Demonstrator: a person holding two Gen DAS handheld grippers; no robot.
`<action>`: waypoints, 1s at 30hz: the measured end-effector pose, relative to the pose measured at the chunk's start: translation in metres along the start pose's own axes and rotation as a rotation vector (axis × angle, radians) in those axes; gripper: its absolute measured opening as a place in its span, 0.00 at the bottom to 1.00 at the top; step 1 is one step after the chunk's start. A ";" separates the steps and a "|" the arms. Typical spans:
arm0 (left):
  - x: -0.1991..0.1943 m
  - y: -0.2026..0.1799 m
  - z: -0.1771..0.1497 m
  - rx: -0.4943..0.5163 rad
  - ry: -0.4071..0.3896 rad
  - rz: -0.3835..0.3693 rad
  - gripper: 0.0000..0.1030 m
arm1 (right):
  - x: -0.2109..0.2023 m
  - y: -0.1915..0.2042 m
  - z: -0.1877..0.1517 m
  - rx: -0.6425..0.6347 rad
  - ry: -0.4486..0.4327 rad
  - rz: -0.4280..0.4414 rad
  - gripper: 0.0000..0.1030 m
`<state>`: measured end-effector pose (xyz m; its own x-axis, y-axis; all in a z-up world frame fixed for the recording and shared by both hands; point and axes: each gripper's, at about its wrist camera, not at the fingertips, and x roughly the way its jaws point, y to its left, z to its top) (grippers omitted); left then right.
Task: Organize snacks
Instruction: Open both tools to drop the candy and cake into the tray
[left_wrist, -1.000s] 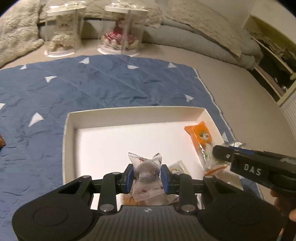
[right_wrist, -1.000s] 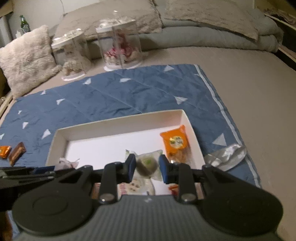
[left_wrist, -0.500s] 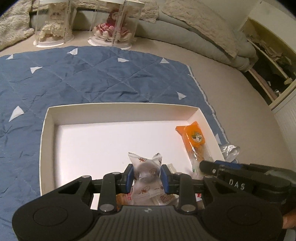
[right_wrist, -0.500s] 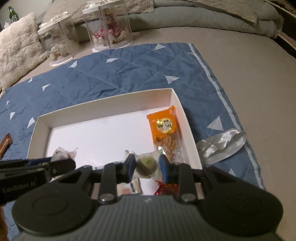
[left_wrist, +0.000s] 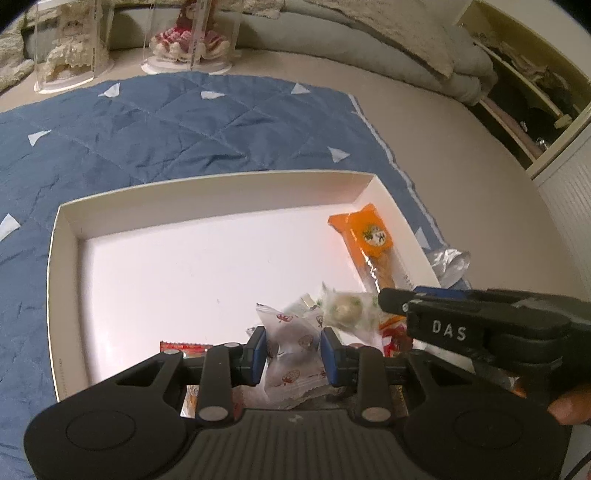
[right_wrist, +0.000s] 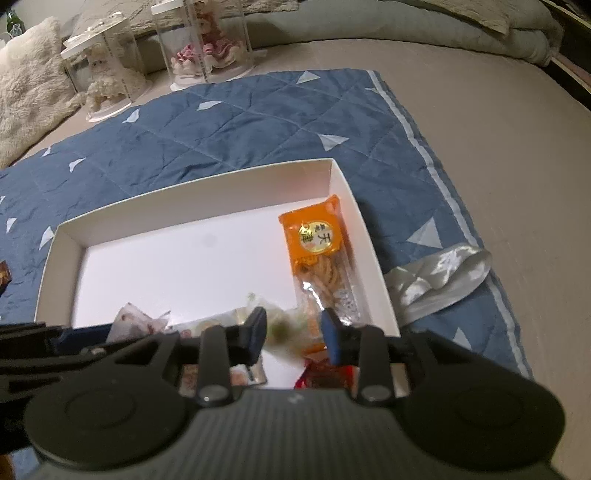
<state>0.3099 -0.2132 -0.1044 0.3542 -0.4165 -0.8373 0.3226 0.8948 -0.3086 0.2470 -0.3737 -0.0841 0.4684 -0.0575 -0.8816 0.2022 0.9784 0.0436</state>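
Covering beige bed (right_wrist: 498, 122), blue quilt (right_wrist: 258, 122)

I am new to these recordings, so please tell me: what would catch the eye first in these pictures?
First, the white box on the blue quilt, with a bright orange snack packet along its right wall. At the near edge, the left claw grips a white wrapped snack, beside the right claw around a clear-wrapped greenish sweet. Behind the quilt stand two clear doll cases.
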 end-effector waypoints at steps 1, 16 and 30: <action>0.001 0.000 0.000 0.002 0.007 -0.003 0.32 | -0.001 0.000 0.000 -0.002 -0.001 0.000 0.38; -0.009 0.001 -0.008 0.009 0.018 0.028 0.57 | -0.011 -0.003 -0.004 0.000 -0.007 -0.001 0.39; -0.037 0.012 -0.016 -0.005 -0.006 0.081 0.84 | -0.038 0.002 -0.016 -0.041 -0.031 0.005 0.66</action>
<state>0.2864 -0.1842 -0.0847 0.3843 -0.3437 -0.8568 0.2882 0.9264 -0.2424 0.2161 -0.3662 -0.0584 0.4955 -0.0583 -0.8666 0.1648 0.9859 0.0280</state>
